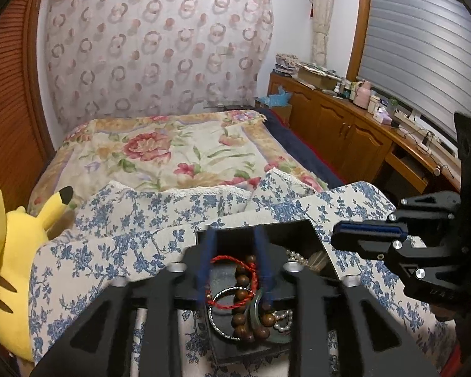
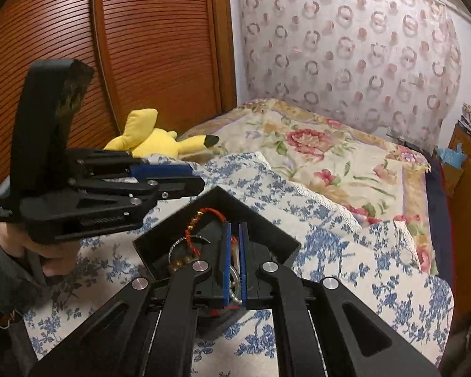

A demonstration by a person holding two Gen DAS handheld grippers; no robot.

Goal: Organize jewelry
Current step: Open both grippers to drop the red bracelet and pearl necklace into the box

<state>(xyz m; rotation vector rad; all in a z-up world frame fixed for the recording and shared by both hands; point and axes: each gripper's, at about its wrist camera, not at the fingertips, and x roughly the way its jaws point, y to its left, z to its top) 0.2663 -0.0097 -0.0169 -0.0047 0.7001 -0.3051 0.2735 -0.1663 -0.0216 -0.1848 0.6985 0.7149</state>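
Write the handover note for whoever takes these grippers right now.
Left gripper: fingers open, over the black tray.
Right gripper: fingers nearly closed, low in the same tray; cannot tell whether they pinch anything.
Things: red cord bracelet, wooden bead bracelet, silver bangle and pearl strand lie jumbled in the tray, on the blue-floral cover.
Done: nothing visibly sorted.
Left: separate every piece.

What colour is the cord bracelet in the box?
Red, seen best in the left wrist view: cord bracelet in the box.
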